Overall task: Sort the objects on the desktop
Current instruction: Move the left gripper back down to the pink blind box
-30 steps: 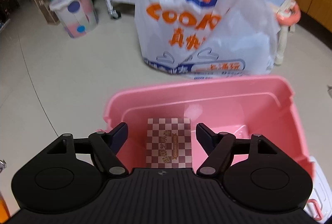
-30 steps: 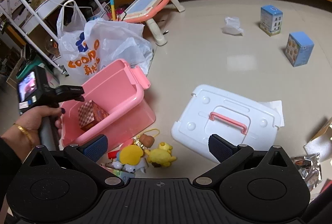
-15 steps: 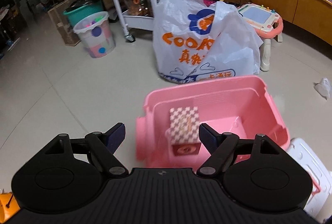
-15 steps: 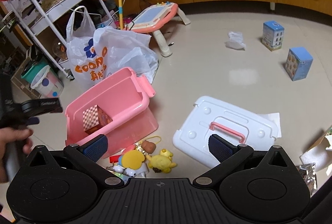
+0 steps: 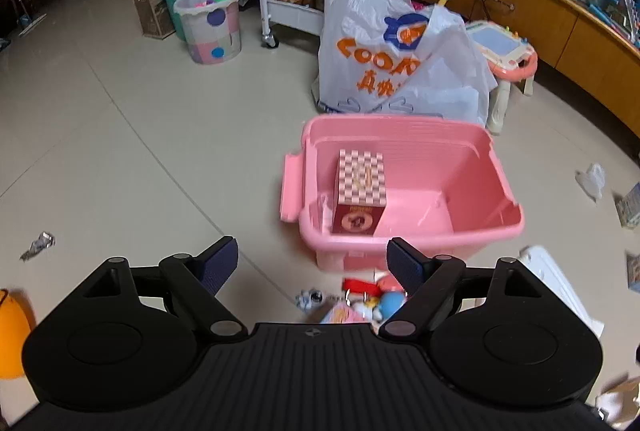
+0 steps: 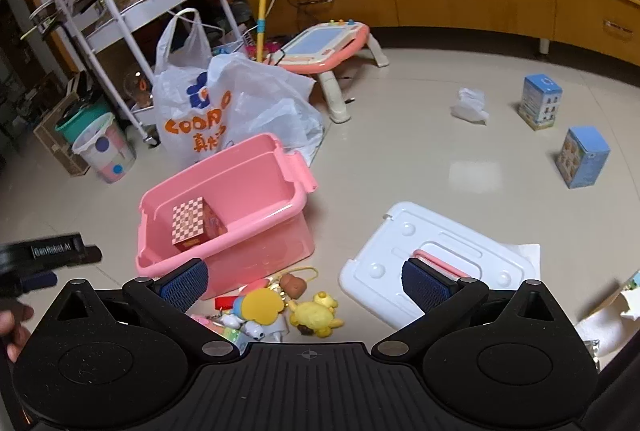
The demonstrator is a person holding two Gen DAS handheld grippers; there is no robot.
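Left wrist: wide-open left gripper point(image 5: 310, 261), seemingly above floor, checkered box point(image 5: 361, 182) beyond in pink bin point(image 5: 500, 183).

A pink plastic bin point(image 6: 224, 231) stands open on the floor with a checkered box point(image 6: 192, 223) inside at its left end, its white lid point(image 6: 436, 263) lying flat to the right, small toys point(image 6: 276, 307) scattered just in front.

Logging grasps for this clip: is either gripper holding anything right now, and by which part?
Nothing is held. The left gripper and the right gripper are both open and empty; the checkered box sits in the pink bin.
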